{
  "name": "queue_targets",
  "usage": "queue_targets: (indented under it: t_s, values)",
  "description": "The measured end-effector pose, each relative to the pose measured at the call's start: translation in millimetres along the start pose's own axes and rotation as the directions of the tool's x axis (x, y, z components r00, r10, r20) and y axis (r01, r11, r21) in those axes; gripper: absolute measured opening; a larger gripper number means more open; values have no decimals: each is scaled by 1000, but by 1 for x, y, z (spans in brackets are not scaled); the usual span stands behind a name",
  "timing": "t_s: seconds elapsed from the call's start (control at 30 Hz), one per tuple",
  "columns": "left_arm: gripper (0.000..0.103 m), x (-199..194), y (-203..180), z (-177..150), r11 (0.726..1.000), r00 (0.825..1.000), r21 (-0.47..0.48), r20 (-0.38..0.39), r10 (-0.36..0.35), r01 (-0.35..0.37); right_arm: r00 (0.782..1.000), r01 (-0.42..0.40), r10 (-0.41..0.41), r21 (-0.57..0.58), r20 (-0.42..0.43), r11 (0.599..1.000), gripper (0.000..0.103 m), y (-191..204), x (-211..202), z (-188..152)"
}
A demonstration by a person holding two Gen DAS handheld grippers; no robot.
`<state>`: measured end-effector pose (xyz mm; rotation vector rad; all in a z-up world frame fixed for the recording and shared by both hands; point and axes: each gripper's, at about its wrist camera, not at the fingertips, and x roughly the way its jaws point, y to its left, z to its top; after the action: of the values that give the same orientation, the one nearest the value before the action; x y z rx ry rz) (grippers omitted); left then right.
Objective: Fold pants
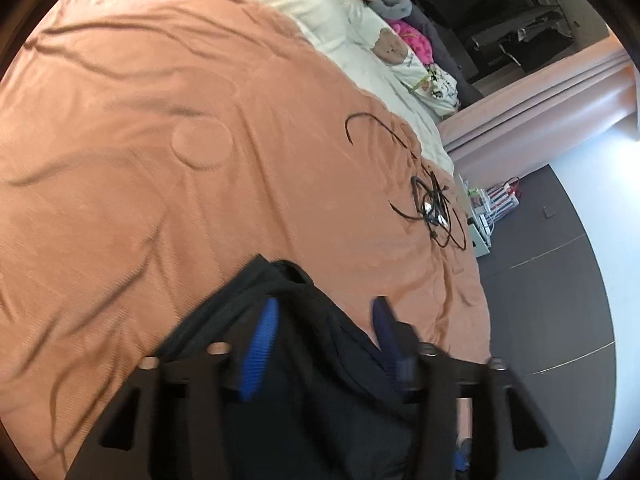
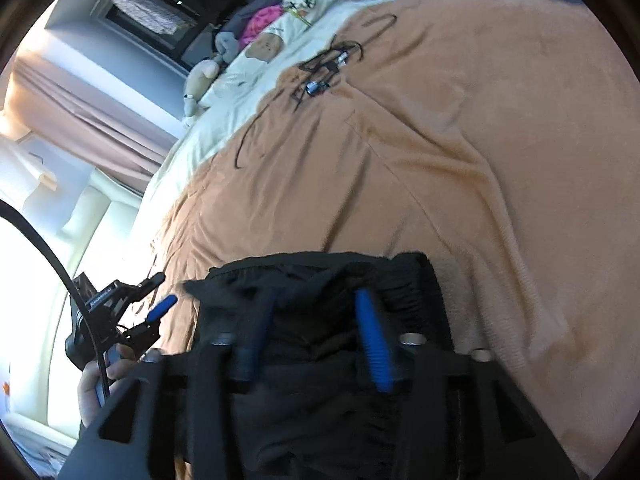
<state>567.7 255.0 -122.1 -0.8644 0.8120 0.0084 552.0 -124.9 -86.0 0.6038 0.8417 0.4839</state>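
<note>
The black pants (image 2: pixel 320 320) are bunched at the near bed (image 1: pixel 160 160) edge; both the left gripper (image 1: pixel 324 332) and right gripper (image 2: pixel 316 320) are parted, pads off cloth; the fabric should be smoothed flat before regripping.

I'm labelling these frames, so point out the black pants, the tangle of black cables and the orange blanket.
Black pants (image 2: pixel 320 276): right wrist view, gathered waistband edge.
Tangle of black cables (image 1: pixel 434 208): left wrist view, dense middle of the knot.
Orange blanket (image 1: pixel 160 160): left wrist view, bare wrinkled stretch.
</note>
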Motion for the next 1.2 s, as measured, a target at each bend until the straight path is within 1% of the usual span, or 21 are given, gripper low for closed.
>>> queue_targets:
  t_s: [0.03,0.17,0.23,0.4,0.6,0.63,0.7,0.83,0.9,1.03,1.1,1.17,1.2]
  values:
    - [57,-4,0,0,1000,1000,20,-2,4,-4,1000,-7,7,-1,14,1000,55,0,-4,-1]
    - [58,-19,2,0,995,999,79,-1,52,-52,1000,1,-1,-20,-4,1000,55,-3,-5,-6]
    - [58,-27,5,-2,992,997,98,-9,81,-80,1000,25,-26,-43,-12,999,55,-2,-10,-9]
    - [58,-48,16,-14,981,990,142,-43,137,-130,998,57,-61,-103,-35,993,55,6,-27,-15]
    - [58,-69,30,-35,973,980,176,-102,170,-150,995,70,-79,-140,-59,988,56,11,-44,-21]
    - [57,-71,32,-40,971,978,185,-113,177,-155,995,71,-81,-145,-62,987,57,11,-47,-23]
    - [57,-72,36,-46,967,973,199,-133,188,-160,995,67,-77,-147,-65,987,61,11,-51,-26]
    - [57,-66,40,-58,955,962,242,-169,215,-172,993,78,-90,-158,-71,984,64,9,-57,-32]
    - [57,-60,40,-63,944,954,276,-184,238,-182,991,95,-109,-171,-75,981,64,9,-57,-35]
    - [57,-43,45,-71,918,929,328,-210,303,-225,986,130,-148,-190,-83,973,67,10,-53,-37]
    - [54,-33,48,-75,903,915,353,-223,335,-245,982,146,-166,-198,-91,969,67,10,-48,-37]
    - [38,-25,51,-78,893,904,369,-233,358,-258,979,158,-181,-207,-95,966,67,12,-42,-35]
    - [34,-22,52,-78,888,901,375,-231,367,-266,977,167,-191,-214,-97,962,67,13,-37,-32]
